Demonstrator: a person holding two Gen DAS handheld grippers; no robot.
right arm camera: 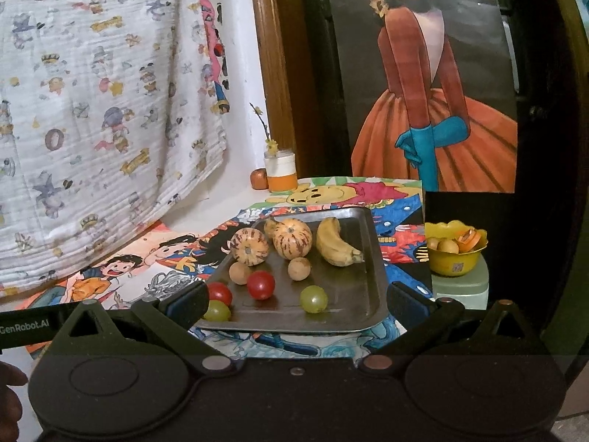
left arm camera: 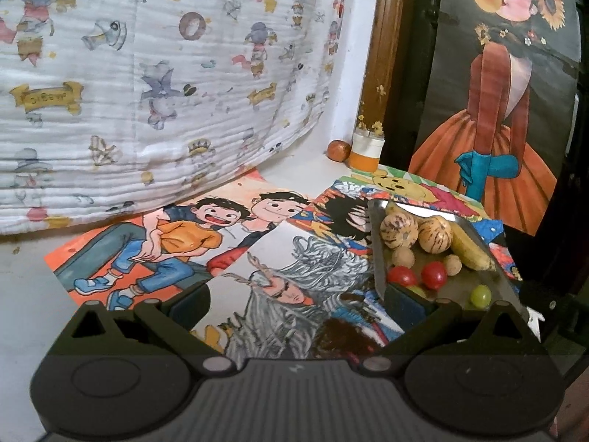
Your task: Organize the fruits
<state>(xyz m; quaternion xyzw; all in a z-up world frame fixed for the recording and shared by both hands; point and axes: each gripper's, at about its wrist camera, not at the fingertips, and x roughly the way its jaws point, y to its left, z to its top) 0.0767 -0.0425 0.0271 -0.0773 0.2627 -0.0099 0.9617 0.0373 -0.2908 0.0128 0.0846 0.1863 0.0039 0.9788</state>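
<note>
A white quilted blanket [left arm camera: 147,84] printed with small cartoon figures hangs over the white wall [right arm camera: 243,73] on the left, beside a brown wooden door frame [right arm camera: 270,66]. A large painting of a woman in an orange dress [right arm camera: 430,110] leans upright against dark furniture. Colourful cartoon drawings [left arm camera: 176,246] cover the white surface [left arm camera: 22,294] below.

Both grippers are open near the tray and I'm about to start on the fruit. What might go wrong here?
The green grape and tomato lie loose on the flat metal tray; a nudge may roll them. The tray sits on loose drawings and may slide. The right gripper could bump the yellow bowl.
</note>
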